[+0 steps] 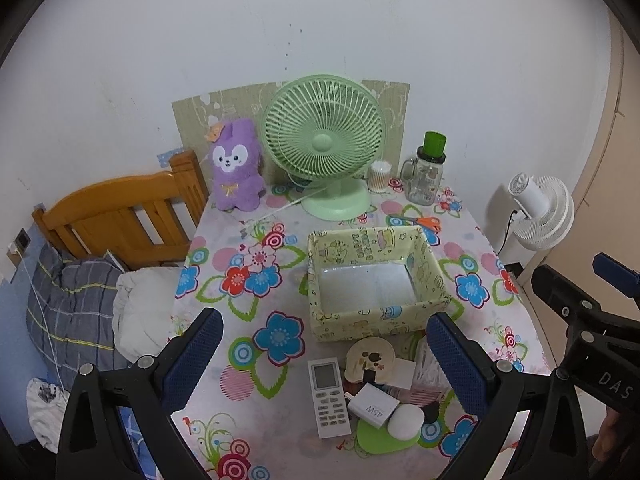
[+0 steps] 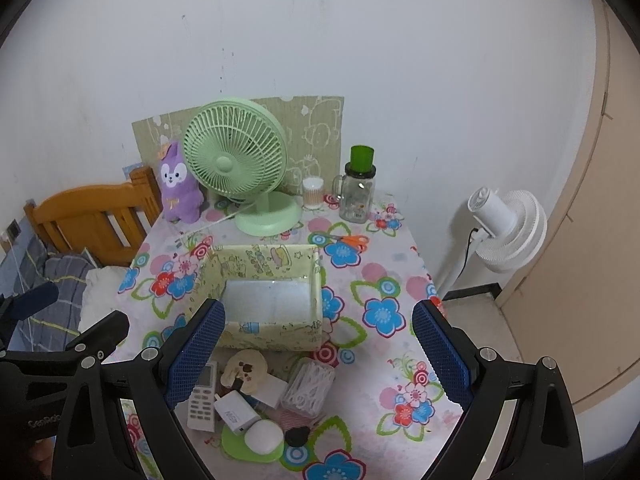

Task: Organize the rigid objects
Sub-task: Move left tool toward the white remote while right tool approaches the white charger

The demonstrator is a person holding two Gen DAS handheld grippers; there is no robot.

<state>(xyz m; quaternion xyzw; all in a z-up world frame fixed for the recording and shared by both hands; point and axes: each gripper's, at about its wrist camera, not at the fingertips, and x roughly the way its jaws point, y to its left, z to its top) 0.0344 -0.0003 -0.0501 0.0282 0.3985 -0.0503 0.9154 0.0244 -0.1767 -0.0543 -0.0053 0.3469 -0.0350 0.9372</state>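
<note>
Left wrist: gripper [image 1: 325, 354] wide, empty.

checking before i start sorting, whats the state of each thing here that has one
left gripper: open, holding nothing
right gripper: open, holding nothing
storage box: open-topped, empty
glass jar: upright, green lid on
orange scissors: closed, lying flat
green fan: upright
remote: lying face up
purple plush: sitting upright

Soft, even indoor light, faint shadows, sharp centre, strong fisheye bending and dark corners.
</note>
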